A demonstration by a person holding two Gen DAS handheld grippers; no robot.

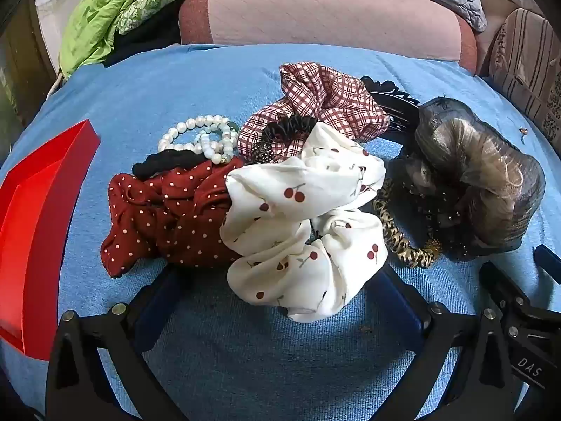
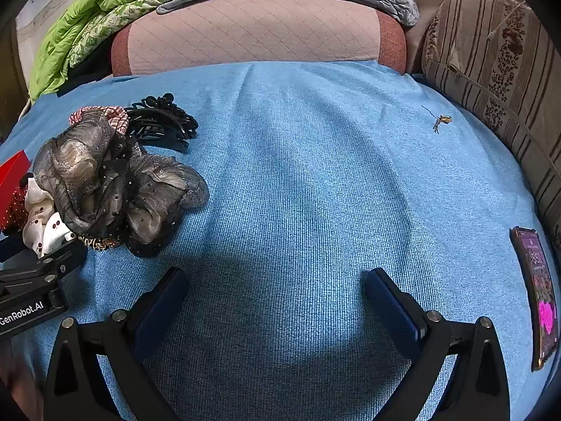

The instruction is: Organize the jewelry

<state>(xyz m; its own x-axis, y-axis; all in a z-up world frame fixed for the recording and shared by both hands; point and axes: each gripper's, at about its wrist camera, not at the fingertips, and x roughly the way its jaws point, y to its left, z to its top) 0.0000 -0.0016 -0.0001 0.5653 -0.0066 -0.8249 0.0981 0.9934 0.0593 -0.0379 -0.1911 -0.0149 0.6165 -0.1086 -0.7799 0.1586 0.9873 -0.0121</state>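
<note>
On the blue cloth (image 2: 298,193): five scrunchies heaped around the cherry-print scrunchie (image 1: 305,231), two pearl bracelets (image 1: 200,138), one red tray (image 1: 38,210). Left gripper (image 1: 280,301) and right gripper (image 2: 277,294): jaws wide, empty.

Tray (image 1: 38,217) left of scrunchie pile (image 1: 301,217)

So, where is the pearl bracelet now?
In the left wrist view, the pearl bracelet lies left of centre on the blue cloth, behind the red dotted scrunchie and left of the plaid scrunchie.
</note>
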